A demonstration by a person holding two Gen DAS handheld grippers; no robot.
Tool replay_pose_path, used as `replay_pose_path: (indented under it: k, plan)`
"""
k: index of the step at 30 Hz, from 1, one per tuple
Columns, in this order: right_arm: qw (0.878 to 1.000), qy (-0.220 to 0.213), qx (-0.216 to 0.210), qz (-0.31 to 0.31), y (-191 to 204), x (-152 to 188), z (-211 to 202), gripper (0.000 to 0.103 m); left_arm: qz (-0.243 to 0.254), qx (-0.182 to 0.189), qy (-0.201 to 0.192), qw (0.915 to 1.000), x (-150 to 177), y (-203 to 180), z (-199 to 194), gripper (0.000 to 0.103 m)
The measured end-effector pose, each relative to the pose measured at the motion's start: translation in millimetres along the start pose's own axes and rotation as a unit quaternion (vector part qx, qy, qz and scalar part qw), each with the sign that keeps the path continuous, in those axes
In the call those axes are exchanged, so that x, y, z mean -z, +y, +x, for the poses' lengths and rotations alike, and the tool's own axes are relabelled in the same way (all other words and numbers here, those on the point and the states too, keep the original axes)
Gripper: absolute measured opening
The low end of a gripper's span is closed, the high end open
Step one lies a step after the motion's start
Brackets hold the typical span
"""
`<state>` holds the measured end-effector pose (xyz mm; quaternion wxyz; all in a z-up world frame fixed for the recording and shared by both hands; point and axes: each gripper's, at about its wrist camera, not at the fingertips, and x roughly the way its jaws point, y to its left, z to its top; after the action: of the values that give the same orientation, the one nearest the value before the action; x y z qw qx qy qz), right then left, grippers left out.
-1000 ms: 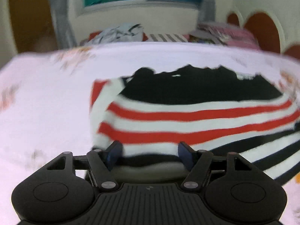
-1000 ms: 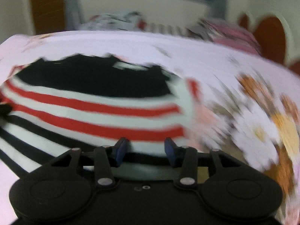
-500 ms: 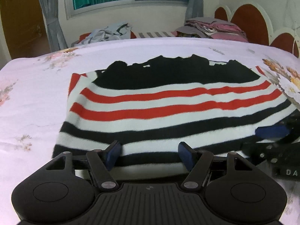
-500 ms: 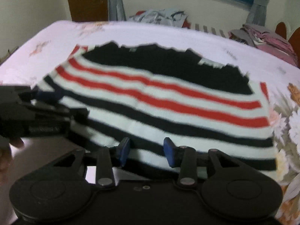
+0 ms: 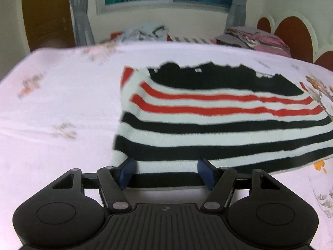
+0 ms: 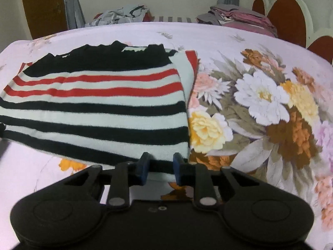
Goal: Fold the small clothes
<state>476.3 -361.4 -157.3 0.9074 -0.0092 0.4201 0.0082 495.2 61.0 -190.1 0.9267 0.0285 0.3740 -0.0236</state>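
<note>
A bedroom with a teal-curtained window, grey drapes and a brown door lies behind a wide bed whose pink cotton sheet (image 6: pixel 239 41) carries a large print of white, yellow and orange flowers. At the far edge sit a rumpled pile of grey clothes (image 6: pixel 118 14) and a stack of folded pink and grey garments (image 6: pixel 239 14).

The task's thing, a knitted sweater with black, white and red stripes and a black upper panel (image 6: pixel 93 104), lies flat on the sheet, already doubled into a rectangle, its near hem toward both cameras.

The left claw (image 5: pixel 166 173) stands spread wide at the sweater's near left corner, its blue pads either side of the black hem band without pressing on it. The right claw (image 6: pixel 159 166) sits at the near right corner; its jaws have just been closing, the hem between them, though the pads appear to leave a gap and are not yet pinching.

The knit looks soft, limp and light, thick enough to hold a crease loosely but liable to sag and drag on the sheet. I judge the two near corners the best hold, taking all layers at the hem so the fold lifts evenly.
</note>
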Motion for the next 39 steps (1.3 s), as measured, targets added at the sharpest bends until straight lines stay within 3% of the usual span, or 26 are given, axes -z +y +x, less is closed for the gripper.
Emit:
replay_pose_path:
  k: [2, 5, 9, 11, 16, 33, 39]
  plan:
    - [1.000, 0.006, 0.006, -0.002, -2, -1, 1, 0.021, -0.005, 0.007, 0.020, 0.9998, 3, 7, 5, 0.067]
    - [1.000, 0.020, 0.010, -0.008, -2, 1, 9, 0.021, -0.007, 0.006, 0.015, 0.9998, 1, 8, 3, 0.067]
    - [1.000, -0.006, 0.012, 0.001, 0, -4, -4, 0.021, -0.015, 0.009, 0.022, 0.9996, 3, 11, 6, 0.067]
    - [1.000, 0.024, 0.018, -0.003, 0, -2, 8, 0.021, -0.017, 0.007, 0.020, 0.9996, 3, 11, 8, 0.067]
    - [1.000, 0.009, 0.013, 0.001, 0, -2, 3, 0.021, -0.016, 0.008, 0.017, 0.9997, 5, 10, 7, 0.067]
    - [0.999, 0.016, 0.027, -0.011, 2, 5, 11, 0.021, -0.011, 0.010, 0.020, 0.9997, 7, 9, 9, 0.067]
    - [1.000, 0.018, 0.015, -0.005, -1, 4, 10, 0.021, -0.020, 0.011, 0.025, 0.9994, 6, 11, 5, 0.068]
